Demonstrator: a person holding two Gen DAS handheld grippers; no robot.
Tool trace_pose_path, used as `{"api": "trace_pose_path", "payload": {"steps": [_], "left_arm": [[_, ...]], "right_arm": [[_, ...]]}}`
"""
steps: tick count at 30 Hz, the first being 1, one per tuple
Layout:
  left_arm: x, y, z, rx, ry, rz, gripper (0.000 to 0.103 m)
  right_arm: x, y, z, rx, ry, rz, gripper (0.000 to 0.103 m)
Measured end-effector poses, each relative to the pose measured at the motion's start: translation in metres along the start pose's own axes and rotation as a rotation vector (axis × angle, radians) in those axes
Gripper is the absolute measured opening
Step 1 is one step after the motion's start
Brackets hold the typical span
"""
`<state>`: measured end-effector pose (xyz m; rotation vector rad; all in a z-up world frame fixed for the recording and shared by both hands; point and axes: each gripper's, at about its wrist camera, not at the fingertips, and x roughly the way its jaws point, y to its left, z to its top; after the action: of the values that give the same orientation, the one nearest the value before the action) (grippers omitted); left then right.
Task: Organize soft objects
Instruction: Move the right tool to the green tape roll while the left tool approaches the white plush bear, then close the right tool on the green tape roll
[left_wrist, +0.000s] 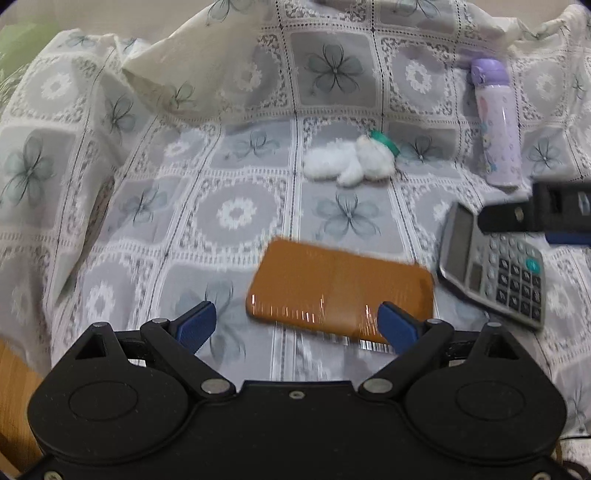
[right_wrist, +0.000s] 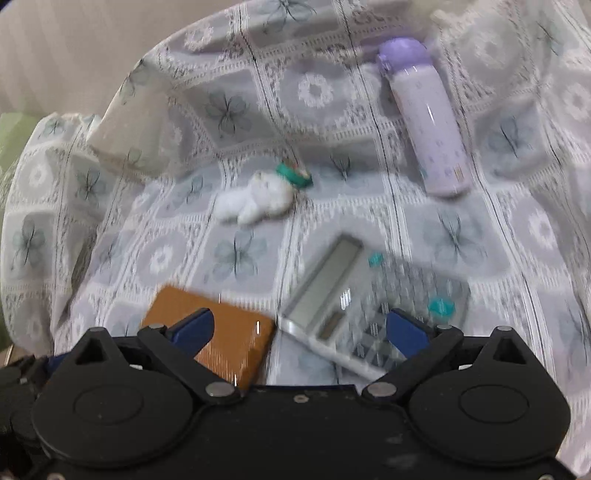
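- White plush toy (left_wrist: 349, 162), the task's one soft thing in sight, lies untouched mid-cloth on the patterned sheet (left_wrist: 236, 214); sorting looks barely begun.
- Left gripper (left_wrist: 295, 326) and right gripper (right_wrist: 299, 332) both stand wide apart, holding nothing.
- Orange case (left_wrist: 340, 291) and calculator (left_wrist: 495, 273) lie between grippers and toy; a lilac bottle (left_wrist: 496, 125) rests well apart.
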<state>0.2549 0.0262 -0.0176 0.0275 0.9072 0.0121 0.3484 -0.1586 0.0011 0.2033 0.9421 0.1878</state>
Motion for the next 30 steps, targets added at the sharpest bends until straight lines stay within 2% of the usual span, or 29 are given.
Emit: {"api": "trace_pose_path", "payload": {"steps": [7,12,16,22,30], "left_arm": [[0.022,0.007,0.029,0.022,-0.014,-0.017,0.092],[0.033,0.012,0.042,0.037,-0.015,-0.019,0.092],[0.038,0.014,0.047,0.042,-0.013,-0.021,0.092],[0.047,0.017,0.048,0.053,-0.005,-0.016,0.092],[0.056,0.022,0.049,0.050,0.010,-0.009,0.092]], "right_arm": [[0.043,0.002,0.064,0.000,-0.036,0.019,0.098],[0.086,0.000,0.108,0.048,0.006,0.043,0.095],[0.122,-0.001,0.130,0.080,0.051,0.052,0.095],[0.169,-0.008,0.147,0.134,0.108,0.060,0.088],[0.209,-0.005,0.149,0.144,0.149,0.041,0.083]]}}
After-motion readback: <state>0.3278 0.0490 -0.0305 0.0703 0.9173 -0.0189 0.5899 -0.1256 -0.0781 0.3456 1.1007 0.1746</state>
